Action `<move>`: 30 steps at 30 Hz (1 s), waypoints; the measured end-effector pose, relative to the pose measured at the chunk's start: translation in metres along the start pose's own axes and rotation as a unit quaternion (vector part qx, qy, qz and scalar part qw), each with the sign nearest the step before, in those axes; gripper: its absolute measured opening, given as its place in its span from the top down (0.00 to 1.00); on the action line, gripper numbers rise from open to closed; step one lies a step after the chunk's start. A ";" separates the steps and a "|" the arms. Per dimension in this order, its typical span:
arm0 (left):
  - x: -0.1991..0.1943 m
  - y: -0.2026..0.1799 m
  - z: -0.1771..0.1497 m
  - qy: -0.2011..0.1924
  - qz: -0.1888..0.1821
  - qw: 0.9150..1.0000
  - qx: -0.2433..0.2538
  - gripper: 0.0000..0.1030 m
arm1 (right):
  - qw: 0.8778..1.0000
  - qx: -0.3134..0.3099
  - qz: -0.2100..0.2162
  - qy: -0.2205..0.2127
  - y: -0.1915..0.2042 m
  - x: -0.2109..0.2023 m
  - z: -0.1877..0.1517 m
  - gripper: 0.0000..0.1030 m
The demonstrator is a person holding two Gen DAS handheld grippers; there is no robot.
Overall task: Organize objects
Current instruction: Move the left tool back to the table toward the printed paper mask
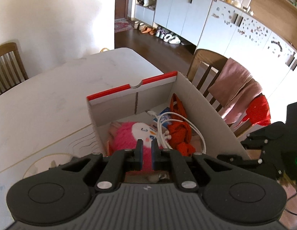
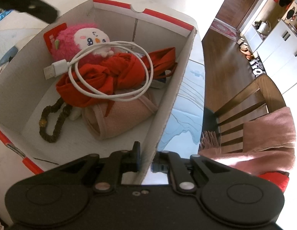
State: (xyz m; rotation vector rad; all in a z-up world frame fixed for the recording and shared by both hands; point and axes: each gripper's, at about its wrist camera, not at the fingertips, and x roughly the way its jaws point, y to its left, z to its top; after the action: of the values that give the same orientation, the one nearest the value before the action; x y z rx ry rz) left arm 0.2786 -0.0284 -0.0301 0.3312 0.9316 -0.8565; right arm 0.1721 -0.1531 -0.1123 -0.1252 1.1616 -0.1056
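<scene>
Left gripper: I read the jaws as nearly shut, only a narrow gap between the blue pads, with nothing in them. It hangs above the near end of the box.
Right gripper: I see its jaws clamped on the cardboard box side wall, one finger inside, one outside.
Bead bracelet: on the box floor, just ahead and left of the right gripper.
Beige cloth roll: directly ahead of the right gripper, beside the bracelet.
Red fabric: beyond the roll, resting partly on it.
White USB cable: coiled on top of the red fabric.
Pink plush toy: just beyond the left fingertips; in the right view, at the far corner.
White table: under the box, extending left of the left gripper.
Wooden chair: beyond the box, draped with a pink towel.
</scene>
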 end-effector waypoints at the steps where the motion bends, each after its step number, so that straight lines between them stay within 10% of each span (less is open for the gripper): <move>1: -0.006 0.002 -0.003 -0.004 -0.002 1.000 -0.004 0.94 | 1.000 0.002 0.001 0.000 -0.001 0.000 0.000 0.93; 24: -0.084 0.061 -0.093 -0.031 0.036 0.995 -0.088 0.90 | 0.997 0.080 0.019 0.008 -0.031 -0.001 -0.007 0.96; 30: -0.086 0.075 -0.128 -0.032 0.080 0.990 -0.112 0.41 | 0.997 0.077 0.017 0.010 -0.029 -0.003 -0.007 0.96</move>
State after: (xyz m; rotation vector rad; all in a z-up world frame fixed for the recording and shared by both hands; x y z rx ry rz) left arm 0.2377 0.1377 -0.0419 0.1806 0.9177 -0.6060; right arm 0.1639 -0.1817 -0.1075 0.0312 1.1700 -0.1667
